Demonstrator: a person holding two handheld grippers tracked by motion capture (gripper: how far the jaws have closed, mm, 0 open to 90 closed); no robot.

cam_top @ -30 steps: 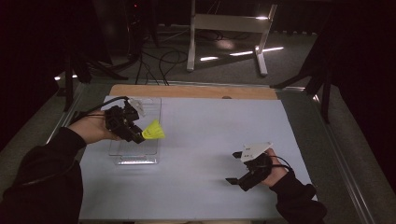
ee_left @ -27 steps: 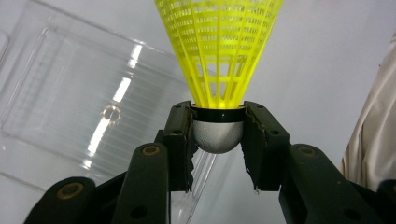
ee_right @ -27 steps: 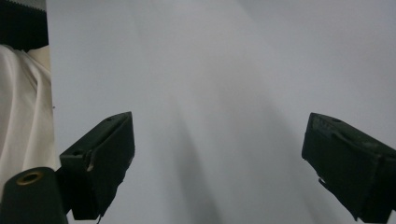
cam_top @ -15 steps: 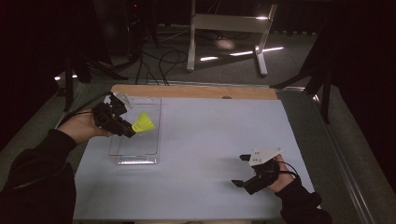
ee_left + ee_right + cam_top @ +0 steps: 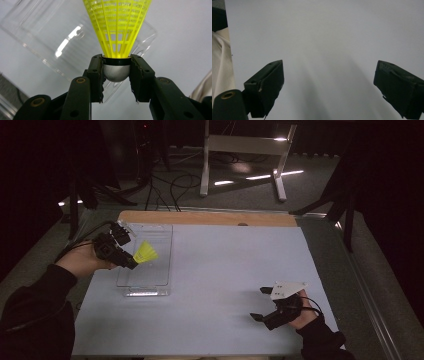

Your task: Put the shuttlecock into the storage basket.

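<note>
Yellow shuttlecock [image 5: 117, 27] is pinched at its cork by the left claw [image 5: 116, 72], raised above the clear tray [image 5: 145, 270]; placing it seemingly remains. Right claw [image 5: 329, 82] rests wide, empty, on the tabletop [image 5: 225, 270].

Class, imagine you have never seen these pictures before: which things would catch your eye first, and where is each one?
The bright yellow shuttlecock stands out at once, its rounded grey base pinched between the jaws of the left hand-held gripper, above the clear plastic box on the table's left side. Next comes the right hand-held gripper, jaws wide apart and holding nothing, low over the pale table near its front right corner.
</note>
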